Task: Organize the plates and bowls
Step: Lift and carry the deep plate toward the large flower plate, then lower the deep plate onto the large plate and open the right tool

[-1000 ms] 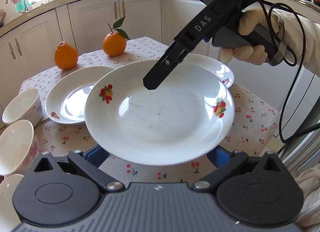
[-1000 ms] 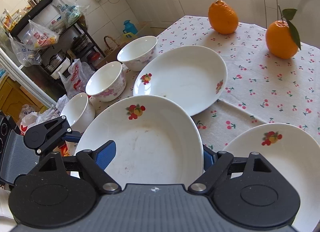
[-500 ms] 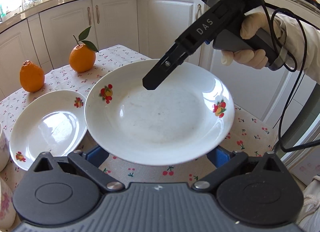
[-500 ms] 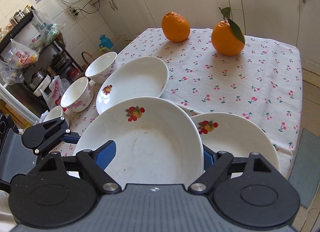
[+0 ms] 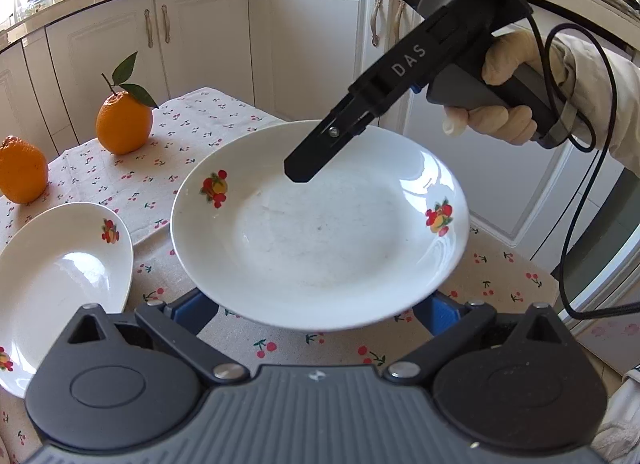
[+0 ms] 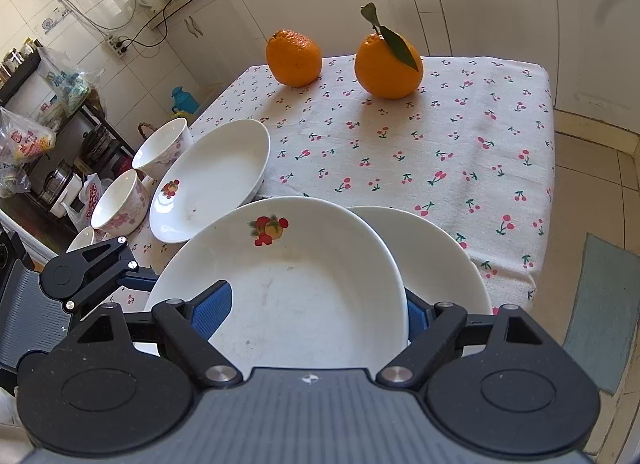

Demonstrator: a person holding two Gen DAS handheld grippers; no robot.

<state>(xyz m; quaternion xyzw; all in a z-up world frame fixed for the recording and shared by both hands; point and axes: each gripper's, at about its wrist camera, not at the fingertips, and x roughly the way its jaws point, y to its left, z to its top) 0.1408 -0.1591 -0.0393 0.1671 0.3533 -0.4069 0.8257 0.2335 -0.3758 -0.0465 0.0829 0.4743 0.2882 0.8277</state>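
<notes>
Both grippers hold one white plate with fruit prints [image 5: 320,232], lifted above the table. My left gripper [image 5: 316,310] is shut on its near rim. My right gripper [image 6: 316,308] is shut on the opposite rim; its finger [image 5: 316,156] lies over the plate's far side in the left wrist view. The held plate [image 6: 296,288] hovers over a second white plate [image 6: 436,260] on the cloth. A third plate [image 6: 212,176] lies to the left, also in the left wrist view [image 5: 52,284]. Two flowered bowls [image 6: 160,144] [image 6: 116,200] stand beyond it.
Two oranges [image 6: 294,56] [image 6: 386,64] sit at the far side of the cherry-print tablecloth [image 6: 460,144]. A third bowl's rim [image 6: 82,238] shows at the left table edge. White cabinets [image 5: 300,36] surround the table. The table's right edge drops to a tiled floor [image 6: 592,184].
Both grippers have carried the held plate to the right across the table. It now hangs over the plate at the table's right end; the bowls have slid out of the left wrist view.
</notes>
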